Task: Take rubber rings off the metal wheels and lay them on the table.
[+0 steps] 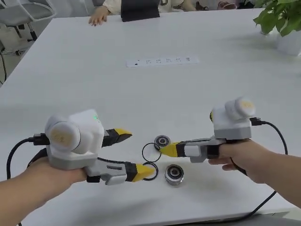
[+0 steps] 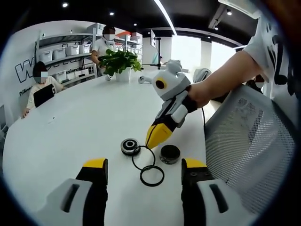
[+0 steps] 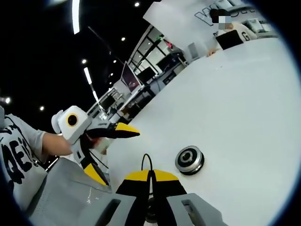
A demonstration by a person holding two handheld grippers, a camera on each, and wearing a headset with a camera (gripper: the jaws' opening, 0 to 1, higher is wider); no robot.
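Note:
Two metal wheels lie near the table's front edge, one (image 1: 162, 141) farther away and one (image 1: 174, 173) nearer. My right gripper (image 1: 168, 149) comes in from the right and is shut on a thin black rubber ring (image 1: 149, 151), which hangs off its yellow tips beside the far wheel. The right gripper view has the ring (image 3: 146, 162) pinched between the closed jaws, next to a wheel (image 3: 189, 160). A second rubber ring (image 1: 151, 170) lies flat on the table. My left gripper (image 1: 134, 153) is open, its jaws spread either side of that ring (image 2: 152, 175).
A white power strip (image 1: 162, 61) lies mid-table. A potted plant (image 1: 282, 19) stands at the far right corner. A person's hand (image 1: 99, 18) and a dark device (image 1: 139, 10) are at the far edge. Black cables (image 1: 277, 136) trail from both grippers.

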